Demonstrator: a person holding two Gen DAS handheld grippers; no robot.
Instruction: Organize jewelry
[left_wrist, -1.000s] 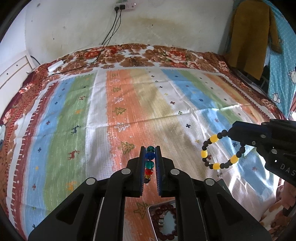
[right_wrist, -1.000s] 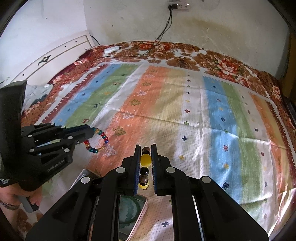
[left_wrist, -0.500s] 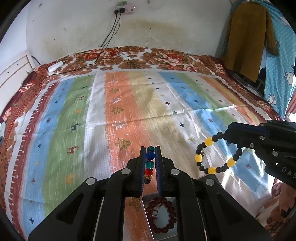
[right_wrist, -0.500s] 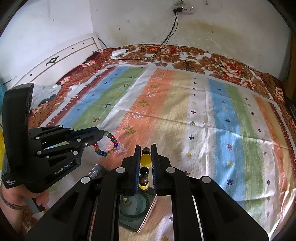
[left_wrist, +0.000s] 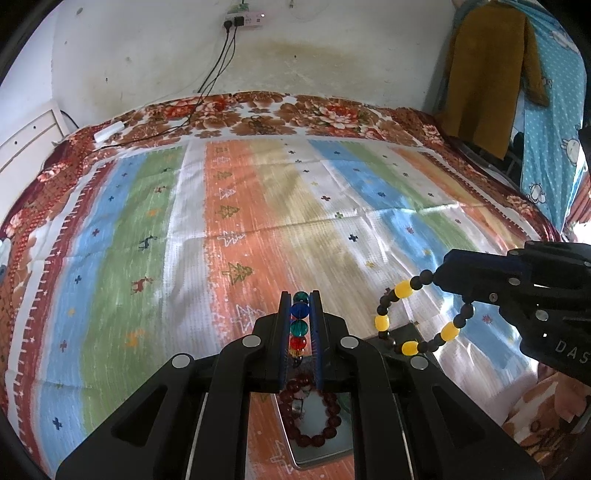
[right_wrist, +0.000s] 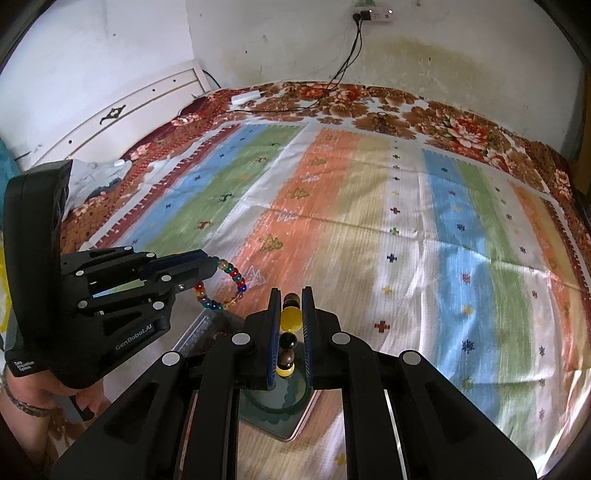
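The multicoloured bead bracelet (left_wrist: 299, 325) is clamped between the fingers of the left tongs (left_wrist: 300, 306), its free loop hanging in the air above the tray (left_wrist: 321, 454). The black-and-yellow bead bracelet (right_wrist: 289, 332) is clamped the same way in the right tongs (right_wrist: 290, 306), also above the tray and to the right of the first bracelet. A dark red bead bracelet (left_wrist: 310, 410) lies inside the tray, and a green bangle (right_wrist: 275, 400) lies in the tray's right-hand part. The tray rests on the striped bedspread (left_wrist: 258, 206) of the bed. Readable markings: "GenRobot.AI" on the left tongs body (right_wrist: 133, 338), with a small white label below it too fine to read; "DAS", cut off at the frame edge, on the right tongs body (left_wrist: 569, 349). Beyond the tray, at the far wall, a power strip (left_wrist: 243, 16) feeds black cables down to the bed.
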